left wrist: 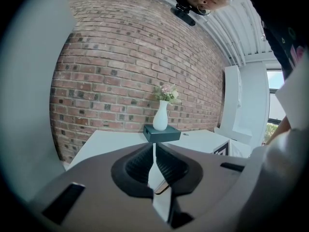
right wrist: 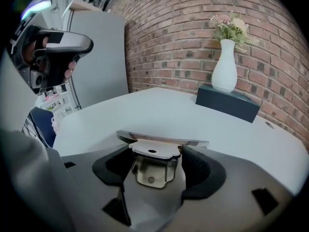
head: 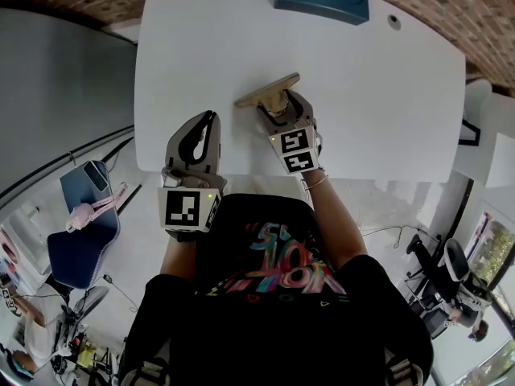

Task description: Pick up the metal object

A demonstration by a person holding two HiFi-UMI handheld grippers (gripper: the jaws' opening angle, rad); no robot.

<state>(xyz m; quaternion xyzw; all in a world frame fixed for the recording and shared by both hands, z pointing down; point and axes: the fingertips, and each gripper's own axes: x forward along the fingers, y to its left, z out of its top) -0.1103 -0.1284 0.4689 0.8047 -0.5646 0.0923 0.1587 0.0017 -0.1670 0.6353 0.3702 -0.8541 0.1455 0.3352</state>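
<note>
Metal object, a brass-coloured fitting made of a long flat bar with a folded bracket fixed under its middle, sits at the tip of the right gripper over the white table. In the head view the bar runs slantwise just beyond the jaw tips, its left end nearer the person, while the bracket reaches back between the jaws.

The right gripper view shows the metal object close up. The bar lies crosswise in front of the right gripper. The bracket, with a small hole in its top plate and another lower down, fills the space between the two dark pads. The jaws are partly closed and press against the bracket's two sides. Whether the piece rests on the table or is raised clear of it cannot be told.

The left gripper is to the left of the object and apart from it, over the table's near edge. In the left gripper view the left gripper has its jaws drawn together to a thin slit, holding nothing.

At the far side of the table a white vase with small flowers stands on a dark teal box, with a brick wall behind.
</note>
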